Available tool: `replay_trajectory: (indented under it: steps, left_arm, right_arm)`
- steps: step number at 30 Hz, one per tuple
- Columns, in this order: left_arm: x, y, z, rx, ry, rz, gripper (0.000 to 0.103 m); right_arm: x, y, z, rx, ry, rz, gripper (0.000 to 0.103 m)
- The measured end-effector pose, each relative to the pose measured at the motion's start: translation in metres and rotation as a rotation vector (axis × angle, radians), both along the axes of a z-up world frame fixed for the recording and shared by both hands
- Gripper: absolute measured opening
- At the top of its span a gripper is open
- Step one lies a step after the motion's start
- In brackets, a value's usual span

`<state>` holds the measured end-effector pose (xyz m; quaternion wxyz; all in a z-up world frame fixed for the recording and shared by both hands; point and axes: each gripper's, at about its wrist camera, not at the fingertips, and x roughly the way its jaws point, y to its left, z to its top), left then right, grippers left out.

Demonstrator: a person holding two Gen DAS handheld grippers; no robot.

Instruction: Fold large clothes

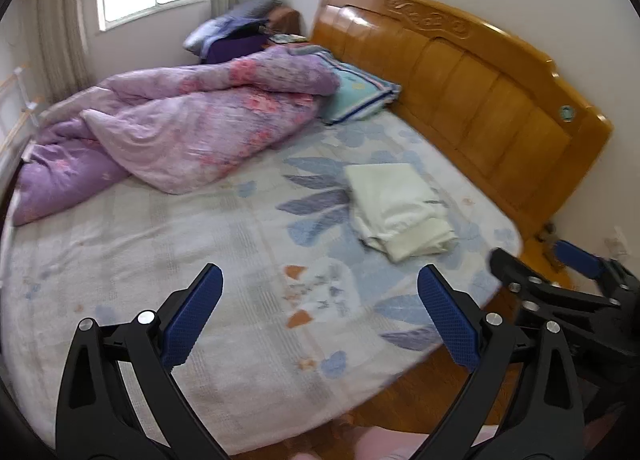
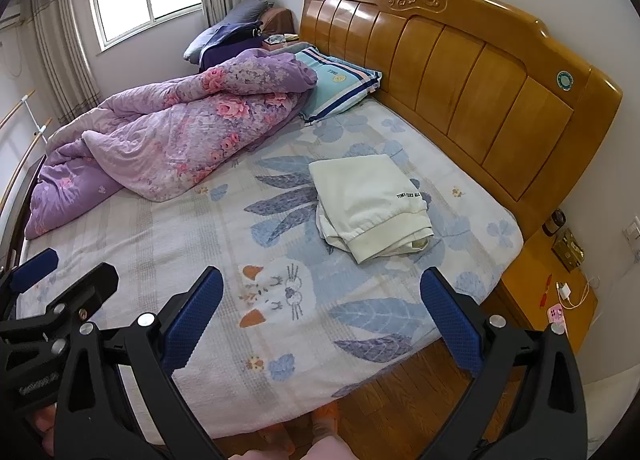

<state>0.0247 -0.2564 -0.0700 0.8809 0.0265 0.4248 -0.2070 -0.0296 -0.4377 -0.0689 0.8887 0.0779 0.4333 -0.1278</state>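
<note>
The bed (image 2: 200, 300) fills most of the room, its pale sheet printed with blue and purple leaves and a small cartoon cat face near the foot. Behind it stands a glossy wooden headboard (image 2: 460, 59) with carved scrollwork along the top. A lilac quilt (image 2: 168, 139) with pink roses lies bunched in a long heap on the window side, its upper end resting against a teal pillow (image 2: 340, 87) with blue stripes.

The folded cream garment (image 2: 368, 199) sits on the sheet toward the headboard side, well apart from the quilt. It is a thick, soft bundle, roughly rectangular: a smooth flat panel on top with a line of small dark lettering near one edge, a ribbed hem turned toward the foot of the bed, and looser layers poking out beneath on the left, so the stack is not quite square. In the left wrist view it (image 1: 400, 207) looks the same, slightly blurred.

A wooden nightstand (image 2: 540, 284) beside the bed carries a white charger and a pink item.

Both tools hover over the foot of the bed, clear of the garment. The left gripper (image 1: 320, 312) has its blue pads spread wide with nothing between them; the right gripper (image 2: 320, 312) is likewise spread apart and holds nothing.
</note>
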Motion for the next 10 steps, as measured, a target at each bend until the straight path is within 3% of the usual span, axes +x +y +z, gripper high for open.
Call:
replay_trajectory:
  steps: [3,10]
  left_arm:
    - [0.0021,-0.0017,-0.0024,0.038,-0.002,0.020,0.098]
    - [0.0069,-0.0006,-0.0051,0.030,0.016,0.021,0.098]
  right_arm:
    - [0.0013,-0.0003,-0.0002,0.000,0.001,0.000,0.095]
    - [0.0048,-0.0014,-0.0002,-0.005,0.005,0.004,0.095]
